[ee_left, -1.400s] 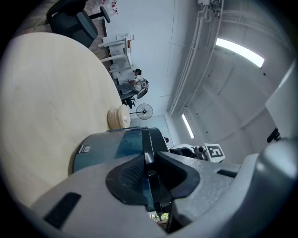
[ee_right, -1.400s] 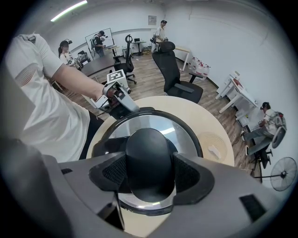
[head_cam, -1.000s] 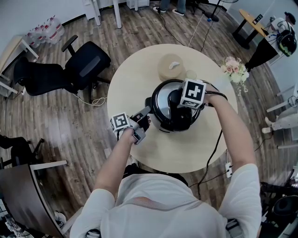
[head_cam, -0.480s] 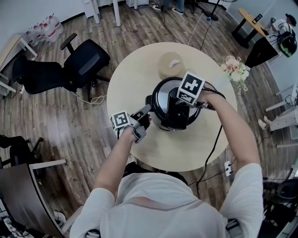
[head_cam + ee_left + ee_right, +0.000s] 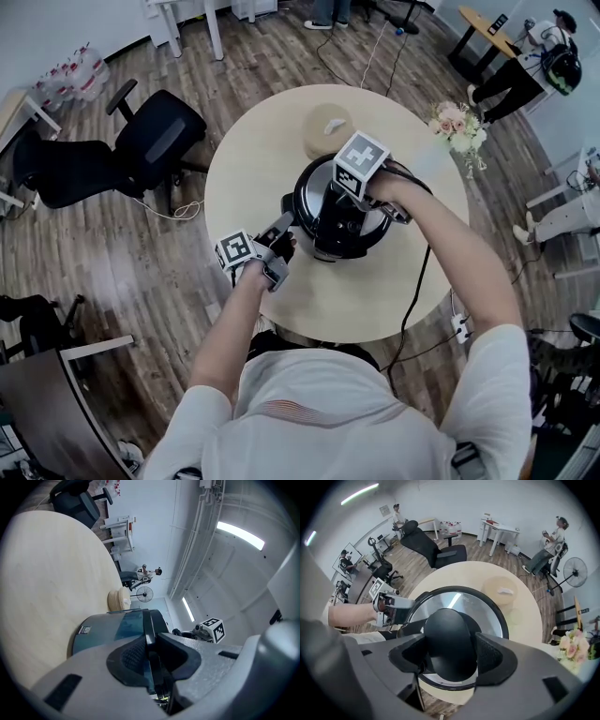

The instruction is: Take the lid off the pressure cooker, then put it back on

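L gripper (image 5: 151, 656) pinches the side handle (image 5: 148, 630); R gripper (image 5: 450, 656) clamps the lid knob (image 5: 449, 634). Pressure cooker (image 5: 330, 246) sits mid table (image 5: 253, 169), lid (image 5: 485, 606) on. I'd brace w/ L, twist R level, then lift straight.

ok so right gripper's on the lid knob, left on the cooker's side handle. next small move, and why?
Probably twist the knob with the right gripper to unlock the lid before any lift. The lid sits flush on the cooker, the right gripper clamps the knob from above, and the left gripper grips the side handle, so the pot looks braced against a turn.
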The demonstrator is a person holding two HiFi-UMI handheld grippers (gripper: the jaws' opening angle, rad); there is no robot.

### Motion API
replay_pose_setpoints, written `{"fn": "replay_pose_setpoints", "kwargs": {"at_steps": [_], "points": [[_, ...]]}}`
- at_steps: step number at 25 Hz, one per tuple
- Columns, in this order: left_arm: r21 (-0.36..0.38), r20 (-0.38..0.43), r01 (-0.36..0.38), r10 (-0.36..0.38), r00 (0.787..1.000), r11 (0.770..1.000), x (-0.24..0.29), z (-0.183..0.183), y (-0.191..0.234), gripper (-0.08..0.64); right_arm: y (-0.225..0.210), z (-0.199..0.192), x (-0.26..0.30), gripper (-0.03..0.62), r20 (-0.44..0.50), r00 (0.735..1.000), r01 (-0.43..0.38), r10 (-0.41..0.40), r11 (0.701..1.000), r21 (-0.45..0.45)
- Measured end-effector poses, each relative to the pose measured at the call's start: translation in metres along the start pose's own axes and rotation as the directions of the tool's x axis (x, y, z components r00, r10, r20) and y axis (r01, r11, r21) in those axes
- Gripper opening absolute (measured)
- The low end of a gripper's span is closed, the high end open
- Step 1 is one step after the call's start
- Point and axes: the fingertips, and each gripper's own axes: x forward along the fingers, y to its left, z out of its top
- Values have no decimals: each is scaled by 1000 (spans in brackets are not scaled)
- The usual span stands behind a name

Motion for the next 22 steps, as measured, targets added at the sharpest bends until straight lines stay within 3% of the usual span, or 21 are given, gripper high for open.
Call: {"fn": "replay_pose_setpoints", "kwargs": {"at_steps": [8, 22], "points": [[-2, -4, 5, -5, 1000, 1000, 0, 0, -2, 72, 1, 0, -5, 305, 27, 999, 42, -40, 997, -62], [-5, 0, -15, 15, 1000, 1000, -2, 0, 2, 74, 2, -3, -9, 296, 45, 998, 48, -44, 993, -111]]}}
